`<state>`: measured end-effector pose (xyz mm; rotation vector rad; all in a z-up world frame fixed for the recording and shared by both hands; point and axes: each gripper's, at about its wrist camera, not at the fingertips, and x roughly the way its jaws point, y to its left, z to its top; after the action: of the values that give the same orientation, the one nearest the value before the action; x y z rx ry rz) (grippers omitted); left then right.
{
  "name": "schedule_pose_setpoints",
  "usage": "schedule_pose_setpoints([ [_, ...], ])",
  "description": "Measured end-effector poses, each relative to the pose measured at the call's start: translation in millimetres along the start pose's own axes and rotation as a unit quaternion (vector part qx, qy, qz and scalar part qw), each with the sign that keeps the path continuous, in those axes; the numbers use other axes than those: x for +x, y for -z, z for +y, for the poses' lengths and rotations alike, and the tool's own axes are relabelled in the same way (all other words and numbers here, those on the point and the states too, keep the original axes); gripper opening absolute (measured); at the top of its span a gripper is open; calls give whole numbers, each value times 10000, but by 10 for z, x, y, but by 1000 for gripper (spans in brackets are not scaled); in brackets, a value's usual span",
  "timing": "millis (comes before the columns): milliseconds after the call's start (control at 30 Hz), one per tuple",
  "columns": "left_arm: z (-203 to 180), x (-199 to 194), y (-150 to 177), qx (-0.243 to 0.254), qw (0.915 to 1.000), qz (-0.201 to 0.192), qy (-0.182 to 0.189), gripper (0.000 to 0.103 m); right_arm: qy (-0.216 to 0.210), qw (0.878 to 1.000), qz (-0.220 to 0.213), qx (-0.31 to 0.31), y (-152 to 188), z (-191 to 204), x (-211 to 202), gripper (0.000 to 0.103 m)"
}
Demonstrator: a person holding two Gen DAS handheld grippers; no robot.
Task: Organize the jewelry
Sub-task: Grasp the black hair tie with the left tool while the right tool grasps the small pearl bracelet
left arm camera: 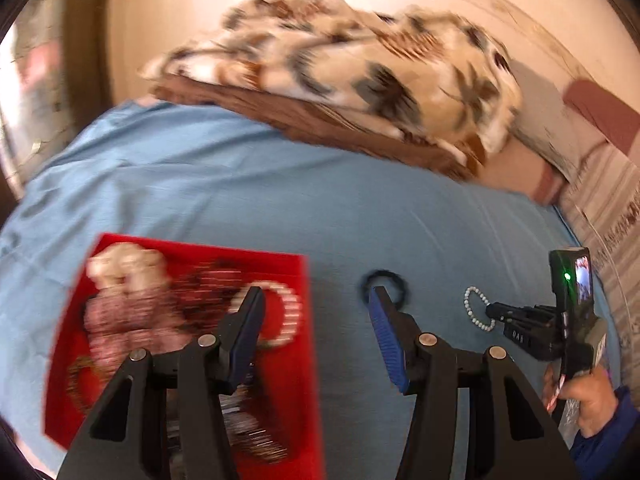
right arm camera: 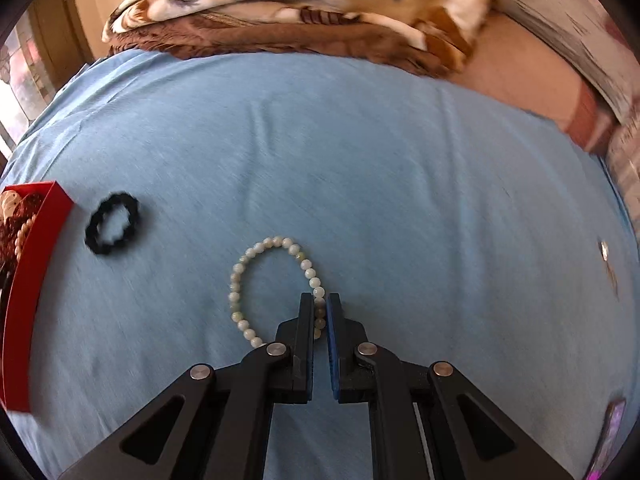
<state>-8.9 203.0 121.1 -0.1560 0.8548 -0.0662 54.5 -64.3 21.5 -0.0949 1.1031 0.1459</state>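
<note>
My right gripper (right arm camera: 320, 300), low centre of frame, pinches the pale bead bracelet (right arm camera: 240, 276): light, floppy, slippery, so I grip across its strand. Left gripper (left arm camera: 316, 294) hangs open.

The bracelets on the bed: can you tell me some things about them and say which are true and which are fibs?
1. The right gripper is shut on the pale bead bracelet. True.
2. The black bracelet lies inside the red box. False: it lies on the blue sheet beside the box.
3. The left gripper holds a bracelet. False: it is open with nothing in it.
4. The red box already has jewelry in it. True.
</note>
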Motion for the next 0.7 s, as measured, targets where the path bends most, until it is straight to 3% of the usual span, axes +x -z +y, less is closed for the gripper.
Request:
schedule_pose_setpoints([
  [133,-338,521,-110,257,9982,532,38,53,-265,9993,-129,251,135,-226,-80,7],
  [233,-431,913,-153,285,9954,900,-136,52,-449,9978,-213,429,146,-307,-81,7],
  [333,-431,1196,-155,276,9926,1103,-415,43,-520,9971,-277,483,174,-326,-87,7],
  [467,-430,1463,-96,324,9880,1355,-670,42,-622,9960,-354,536,167,-331,-71,7],
  [533,-439,1476,-80,356,9885,1270,-741,42,-666,9954,-386,571,146,-342,-43,7],
  [600,-489,1476,-67,453,9887,1232,-721,28,-685,9949,-441,591,151,-331,-37,7],
  [633,-539,1459,-45,541,9889,1222,-655,8,-677,9950,-460,573,147,-316,-34,7],
  [700,-605,1405,-2,614,9886,1253,-561,7,-724,9945,-510,562,151,-288,-45,7],
])
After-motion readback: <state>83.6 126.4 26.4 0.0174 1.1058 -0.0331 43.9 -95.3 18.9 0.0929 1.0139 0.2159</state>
